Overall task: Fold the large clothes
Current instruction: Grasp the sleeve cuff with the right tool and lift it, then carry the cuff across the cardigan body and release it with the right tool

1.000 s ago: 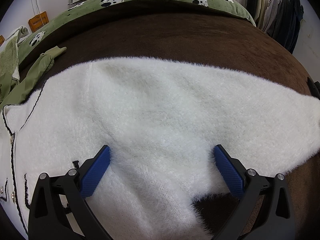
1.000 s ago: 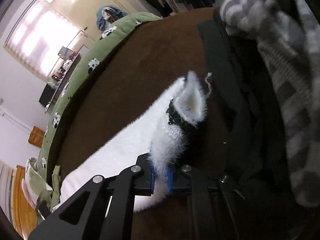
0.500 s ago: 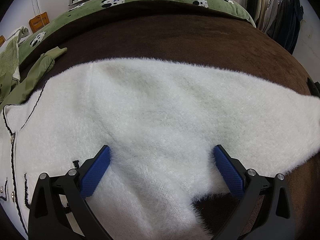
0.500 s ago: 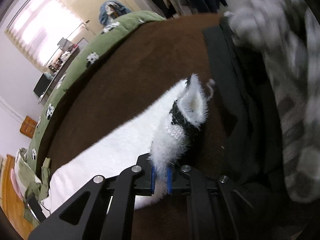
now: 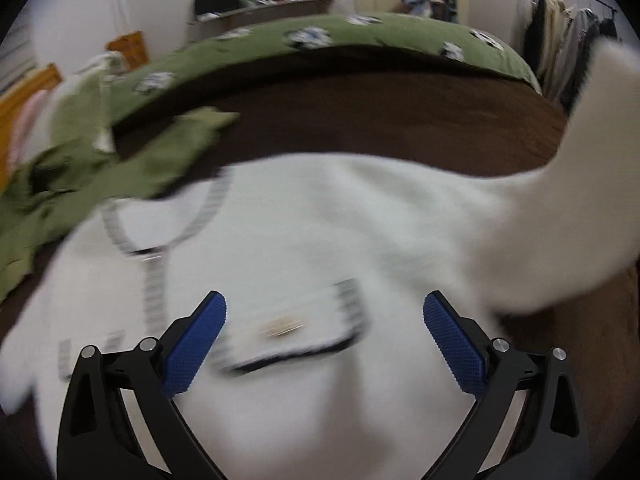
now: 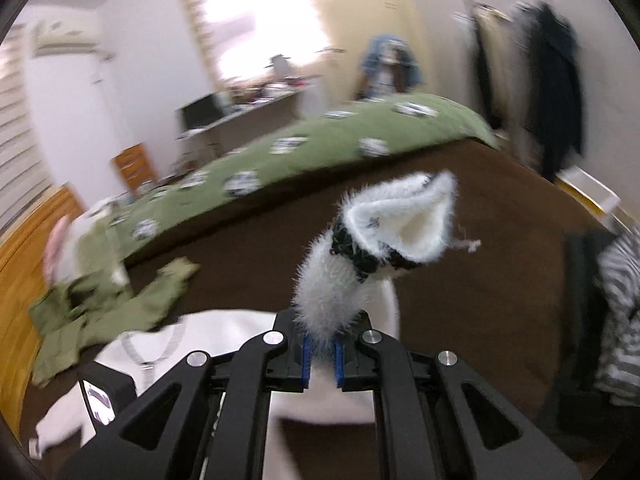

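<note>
A fluffy white cardigan [image 5: 304,232] with black trim lies spread on the brown blanket [image 5: 380,120]. My left gripper [image 5: 324,344] hovers open above its front, near a trimmed pocket [image 5: 296,336], with nothing between the blue pads. In the right wrist view my right gripper [image 6: 320,354] is shut on the cardigan's sleeve [image 6: 340,292]; its black-banded cuff [image 6: 400,216] stands up above the jaws. In the left wrist view that lifted sleeve [image 5: 580,184] rises at the right. The body of the cardigan [image 6: 224,332] shows below my right gripper.
A crumpled green garment [image 5: 92,176] lies left of the cardigan. A green patterned duvet [image 5: 320,40] covers the far side of the bed. Striped and dark clothes [image 6: 616,300] are piled at the right. Coats hang on a rack [image 5: 560,32], with a desk [image 6: 240,112] behind.
My right gripper has lifted the sleeve up off the blanket and rolled toward level. My left gripper has risen and shifted from the sleeve area to over the cardigan's front.
</note>
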